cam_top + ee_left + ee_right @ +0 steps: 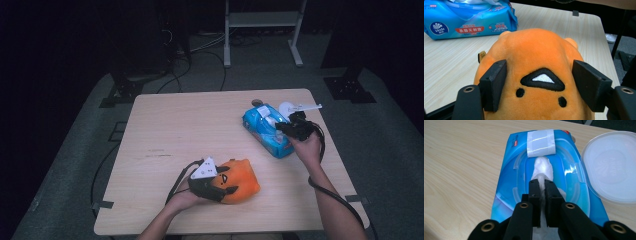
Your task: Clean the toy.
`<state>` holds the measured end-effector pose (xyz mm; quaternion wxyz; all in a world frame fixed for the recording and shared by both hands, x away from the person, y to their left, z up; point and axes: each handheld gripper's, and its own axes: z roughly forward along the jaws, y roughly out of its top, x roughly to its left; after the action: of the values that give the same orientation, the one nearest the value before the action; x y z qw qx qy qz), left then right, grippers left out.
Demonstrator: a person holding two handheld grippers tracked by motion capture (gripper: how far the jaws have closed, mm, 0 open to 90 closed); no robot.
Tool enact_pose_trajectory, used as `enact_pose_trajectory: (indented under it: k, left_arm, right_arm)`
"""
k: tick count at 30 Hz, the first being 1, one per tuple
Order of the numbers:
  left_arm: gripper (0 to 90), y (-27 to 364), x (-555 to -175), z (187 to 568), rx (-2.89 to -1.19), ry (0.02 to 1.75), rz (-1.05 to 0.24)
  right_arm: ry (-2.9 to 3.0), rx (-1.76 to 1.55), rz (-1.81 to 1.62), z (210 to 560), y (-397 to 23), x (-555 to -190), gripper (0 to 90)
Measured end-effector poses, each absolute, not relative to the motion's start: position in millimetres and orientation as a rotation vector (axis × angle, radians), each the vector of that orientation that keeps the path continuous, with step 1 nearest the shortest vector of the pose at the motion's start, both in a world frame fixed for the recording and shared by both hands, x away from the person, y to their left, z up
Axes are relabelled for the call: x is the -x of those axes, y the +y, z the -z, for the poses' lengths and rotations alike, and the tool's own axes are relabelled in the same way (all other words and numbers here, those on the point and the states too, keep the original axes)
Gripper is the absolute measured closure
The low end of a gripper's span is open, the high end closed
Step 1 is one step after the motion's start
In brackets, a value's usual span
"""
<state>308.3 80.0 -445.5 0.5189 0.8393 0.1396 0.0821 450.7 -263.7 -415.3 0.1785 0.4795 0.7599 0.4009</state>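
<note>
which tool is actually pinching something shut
The right tool, by the blue wipes pack: jaws clamped on the white wipe. The left tool straddles the orange plush, jaws spread apart.

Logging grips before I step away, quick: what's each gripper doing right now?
Left gripper: jaws around the orange plush toy; grip cannot be told.
Right gripper: shut on the white wipe from the blue wipes pack.

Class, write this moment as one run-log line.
left gripper: around orange plush toy | right gripper: shut on white wipe | wipes pack: lid open
</note>
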Motion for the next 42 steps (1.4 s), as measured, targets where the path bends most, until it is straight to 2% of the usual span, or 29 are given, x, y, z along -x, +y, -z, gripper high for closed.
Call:
enact_pose_trajectory:
  k: [13,19,25,32,38,42]
  left_arm:
    - [26.7,79.9,-309.0,447.6,-1.999,0.336,-0.202]
    - [26.0,79.9,-308.4,447.3,-2.002,0.341,-0.205]
    - [24.9,79.2,-308.1,447.9,-1.998,0.341,-0.212]
    - [23.9,79.0,-308.0,447.9,-1.998,0.346,-0.21]
    - [23.4,79.2,-308.7,448.1,-2.002,0.341,-0.215]
    - [23.1,79.3,-308.7,448.5,-2.0,0.339,-0.215]
  right_arm:
    - [2.136,-1.337,-1.252,390.0,-274.9,-441.8,86.3]
    - [2.132,-1.266,-1.304,369.3,-278.5,-426.5,86.3]
    - [2.167,-1.142,-1.371,348.1,-281.5,-390.9,86.3]
    - [2.253,-0.966,-1.442,327.2,-276.6,-330.5,86.2]
    - [2.358,-0.858,-1.482,326.4,-266.1,-284.2,86.2]
    - [2.43,-0.799,-1.527,327.3,-257.6,-268.2,86.2]
